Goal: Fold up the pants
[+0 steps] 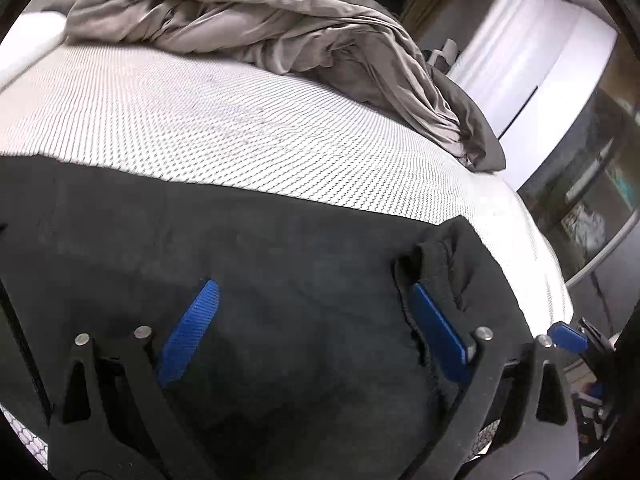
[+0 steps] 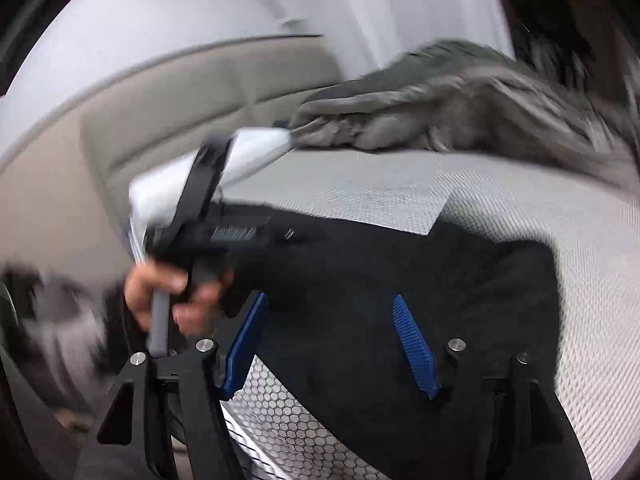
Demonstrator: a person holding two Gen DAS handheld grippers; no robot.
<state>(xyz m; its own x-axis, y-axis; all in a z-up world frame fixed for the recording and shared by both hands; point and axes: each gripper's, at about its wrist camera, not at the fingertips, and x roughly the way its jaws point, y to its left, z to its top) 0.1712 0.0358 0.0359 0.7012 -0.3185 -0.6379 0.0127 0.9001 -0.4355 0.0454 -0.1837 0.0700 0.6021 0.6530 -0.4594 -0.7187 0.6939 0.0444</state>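
Black pants (image 1: 280,240) lie spread on the white patterned mattress (image 1: 200,120). My left gripper (image 1: 314,290) hovers low over them, its blue pads wide apart and open. Its right finger sits against a bunched hem (image 1: 436,252) at the pants' right end, and nothing is pinched. In the blurred right wrist view my right gripper (image 2: 330,300) stands open over the same pants (image 2: 400,260), near the mattress (image 2: 560,320) front edge. A person's hand (image 2: 160,288) holds the other tool's handle at the left.
A crumpled grey duvet (image 1: 240,20) (image 2: 460,112) is heaped along the far side of the bed. A beige headboard (image 2: 180,100) stands to the left. A white pillow (image 1: 28,40) lies at the far left. The mattress drops off at the right, beside white furniture (image 1: 520,60).
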